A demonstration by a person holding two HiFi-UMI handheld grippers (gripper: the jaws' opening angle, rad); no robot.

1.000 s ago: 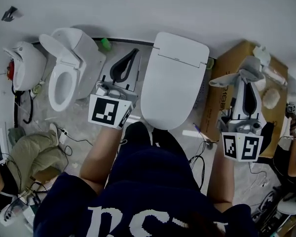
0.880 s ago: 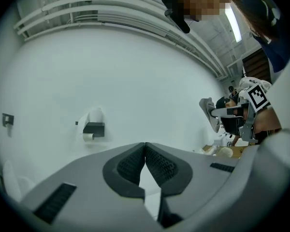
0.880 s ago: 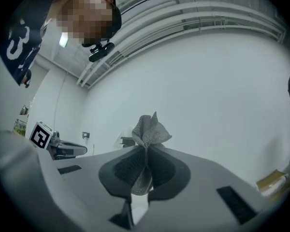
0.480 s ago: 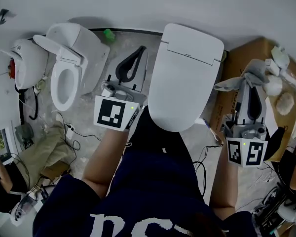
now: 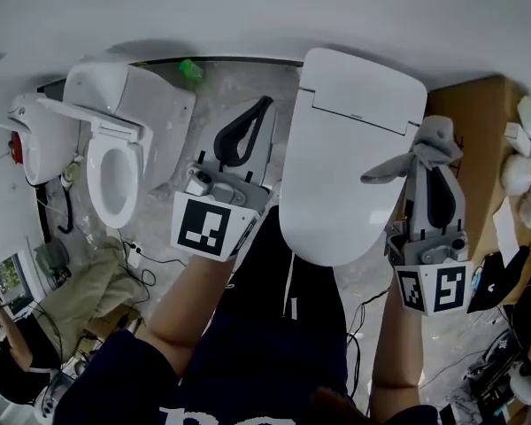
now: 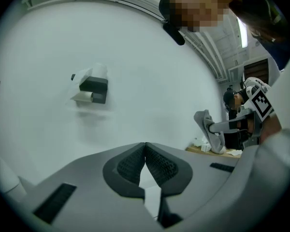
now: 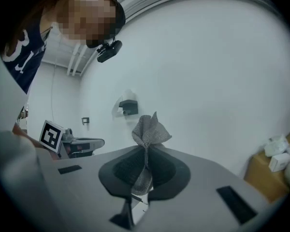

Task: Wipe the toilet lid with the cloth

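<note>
white wall (image 5: 248,7) | grey speckled floor (image 5: 217,87) | second toilet (image 5: 146,104) left; cardboard box (image 5: 478,122) right

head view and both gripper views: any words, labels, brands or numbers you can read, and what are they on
No text reads clearly enough to quote.
White letters on the shirt: cut off by the bottom edge, unreadable.
Small mark on the toilet lid near its hinge: too small to read.
Black-and-white squares on the marker cubes: patterns only, no letters or numbers.

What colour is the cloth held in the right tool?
Grey, with a fine woven texture. The cloth shows best in the right gripper view.
</note>
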